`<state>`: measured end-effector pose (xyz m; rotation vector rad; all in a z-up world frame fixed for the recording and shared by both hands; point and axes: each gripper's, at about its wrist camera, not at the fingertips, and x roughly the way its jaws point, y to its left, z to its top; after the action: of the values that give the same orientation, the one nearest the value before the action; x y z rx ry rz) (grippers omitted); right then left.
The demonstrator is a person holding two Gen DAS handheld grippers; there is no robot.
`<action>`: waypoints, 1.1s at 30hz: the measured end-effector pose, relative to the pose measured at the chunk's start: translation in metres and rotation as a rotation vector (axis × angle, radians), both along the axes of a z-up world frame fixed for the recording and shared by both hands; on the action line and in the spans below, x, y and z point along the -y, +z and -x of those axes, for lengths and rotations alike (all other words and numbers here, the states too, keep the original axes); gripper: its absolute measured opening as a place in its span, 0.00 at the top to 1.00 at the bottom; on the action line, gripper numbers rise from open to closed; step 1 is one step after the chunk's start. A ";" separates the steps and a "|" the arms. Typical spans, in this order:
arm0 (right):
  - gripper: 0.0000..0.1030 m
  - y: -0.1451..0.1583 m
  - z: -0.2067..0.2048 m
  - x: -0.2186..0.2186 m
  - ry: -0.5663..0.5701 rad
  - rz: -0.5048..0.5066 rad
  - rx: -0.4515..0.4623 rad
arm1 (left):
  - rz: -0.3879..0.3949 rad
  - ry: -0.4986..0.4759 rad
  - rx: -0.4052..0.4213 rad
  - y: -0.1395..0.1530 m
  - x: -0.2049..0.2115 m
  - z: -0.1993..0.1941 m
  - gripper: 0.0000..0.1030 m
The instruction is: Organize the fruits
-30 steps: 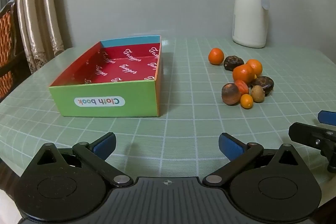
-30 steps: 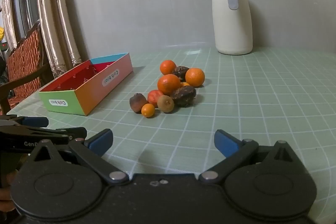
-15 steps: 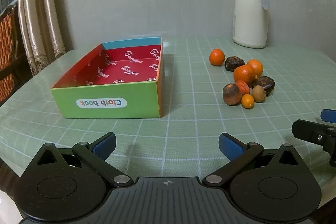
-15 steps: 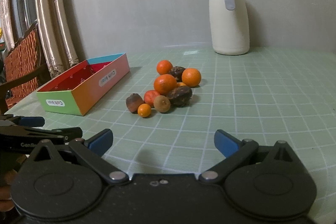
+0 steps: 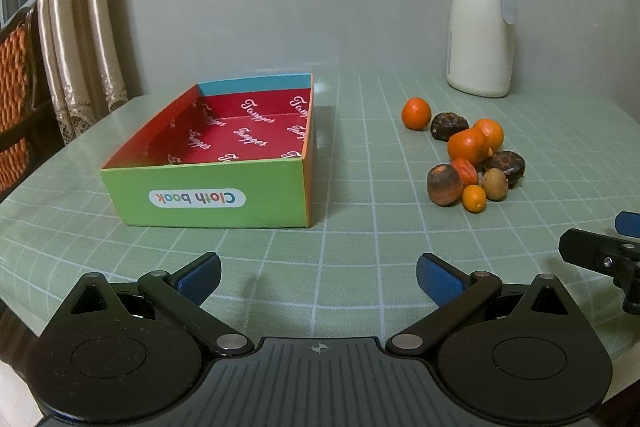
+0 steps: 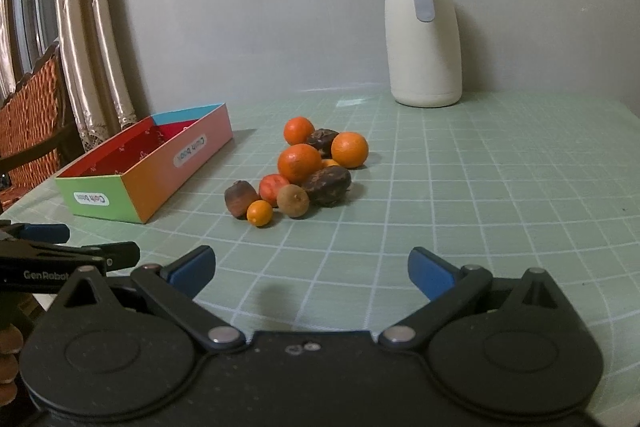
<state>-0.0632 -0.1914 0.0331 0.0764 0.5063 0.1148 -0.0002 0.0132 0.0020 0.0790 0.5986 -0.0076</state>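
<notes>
We see the pile of orange and brown fruits (image 6: 304,173) on the green gridded surface (image 6: 480,187), well ahead of both grippers, beside the empty multicoloured cardboard box (image 5: 216,155). Left gripper (image 5: 318,277) and right gripper (image 6: 310,267) hold their blue-tipped fingers (image 6: 192,267) apart, gripping nothing.

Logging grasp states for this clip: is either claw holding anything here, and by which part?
Nothing is held. The left claw and right claw are both open and empty, short of the fruit pile.
</notes>
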 end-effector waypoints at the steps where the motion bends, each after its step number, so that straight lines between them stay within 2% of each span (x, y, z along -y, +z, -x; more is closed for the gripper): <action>1: 0.00 0.000 0.000 0.000 0.001 -0.002 0.001 | 0.002 -0.001 0.002 0.000 -0.001 0.000 0.00; 33: 0.00 0.001 0.001 0.002 0.002 -0.024 0.011 | -0.018 -0.003 0.010 0.001 0.002 0.001 0.00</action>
<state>-0.0638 -0.1933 0.0344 0.0990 0.4940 0.1236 -0.0011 0.0111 0.0034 0.0973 0.5886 -0.0050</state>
